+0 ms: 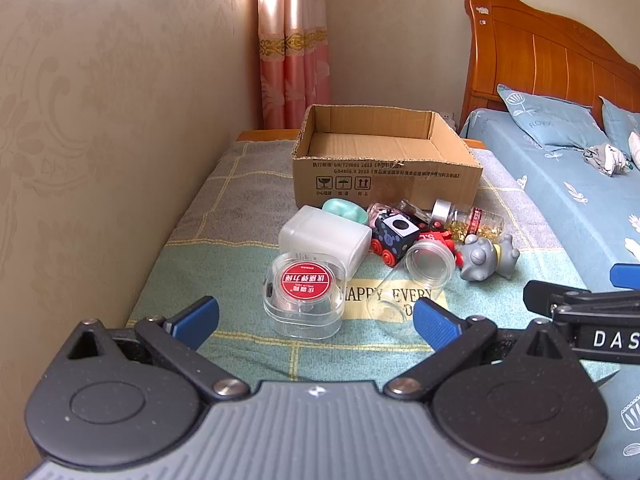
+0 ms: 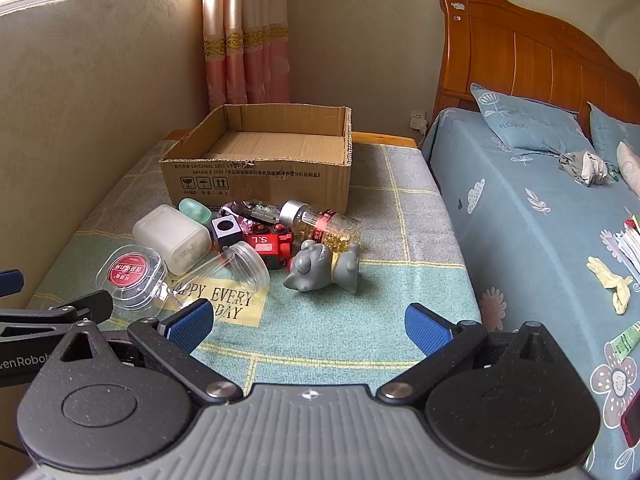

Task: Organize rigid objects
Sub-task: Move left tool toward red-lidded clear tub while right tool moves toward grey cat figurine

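Observation:
An open, empty cardboard box (image 1: 386, 176) (image 2: 256, 182) stands at the back of a cloth-covered table. In front of it lies a pile: a clear round case with a red label (image 1: 305, 296) (image 2: 132, 278), a frosted white box (image 1: 325, 237) (image 2: 172, 238), a clear jar on its side (image 1: 416, 280) (image 2: 236, 270), a toy train (image 1: 394, 236) (image 2: 270, 242), a bottle of yellow capsules (image 1: 468, 218) (image 2: 320, 222), a grey toy figure (image 1: 486, 258) (image 2: 320, 268) and a mint-green case (image 1: 345, 210) (image 2: 195, 210). My left gripper (image 1: 316, 322) is open, just short of the round case. My right gripper (image 2: 308, 326) is open and empty, short of the grey figure.
A beige wall (image 1: 100, 140) runs along the table's left side. A bed with a blue sheet (image 2: 540, 240) and a wooden headboard (image 2: 540, 60) borders the right. Small items (image 2: 616, 280) lie on the bed. A pink curtain (image 1: 292, 60) hangs behind the box.

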The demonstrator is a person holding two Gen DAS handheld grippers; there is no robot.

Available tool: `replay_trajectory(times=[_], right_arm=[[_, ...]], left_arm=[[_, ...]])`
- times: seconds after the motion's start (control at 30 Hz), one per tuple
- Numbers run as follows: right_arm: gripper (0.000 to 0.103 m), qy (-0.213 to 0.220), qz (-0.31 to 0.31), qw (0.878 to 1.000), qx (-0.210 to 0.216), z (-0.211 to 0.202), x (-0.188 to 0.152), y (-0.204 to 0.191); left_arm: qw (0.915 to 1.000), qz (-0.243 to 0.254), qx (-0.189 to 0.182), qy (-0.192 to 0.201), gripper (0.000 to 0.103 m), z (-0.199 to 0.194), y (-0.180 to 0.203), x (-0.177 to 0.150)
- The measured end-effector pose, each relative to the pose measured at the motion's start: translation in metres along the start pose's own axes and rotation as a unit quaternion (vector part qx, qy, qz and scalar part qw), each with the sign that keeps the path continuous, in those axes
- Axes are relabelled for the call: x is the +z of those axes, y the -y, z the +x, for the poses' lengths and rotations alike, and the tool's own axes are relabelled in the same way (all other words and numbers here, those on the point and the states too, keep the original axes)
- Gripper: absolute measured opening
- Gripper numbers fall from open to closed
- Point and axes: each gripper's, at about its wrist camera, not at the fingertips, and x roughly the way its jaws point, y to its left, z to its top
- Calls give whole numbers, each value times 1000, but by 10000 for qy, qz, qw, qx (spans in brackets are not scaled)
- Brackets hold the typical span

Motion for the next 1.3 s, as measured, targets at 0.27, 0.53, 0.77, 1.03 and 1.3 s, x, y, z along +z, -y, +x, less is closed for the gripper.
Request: replay_trajectory(times=[0.27,0.53,0.77,1.03,1.3], right_arm=[[103,11,-14,10000,-4,0,1,0],[103,61,-22,10000,28,-1,1,1],[103,93,-98,9999,-2,-1,4,0],[103,104,-128,9999,9,0,6,-1],[103,350,-360,9985,210,4,7,-1]], left_arm=[[10000,-6,-3,10,102,0,-1,2],[10000,-11,6,35,102,2,-2,3],[10000,31,9,71,102,4,0,4],[9999,43,-43,84,102,7,1,4],[9994,42,-351,40,102,18,-3,3]])
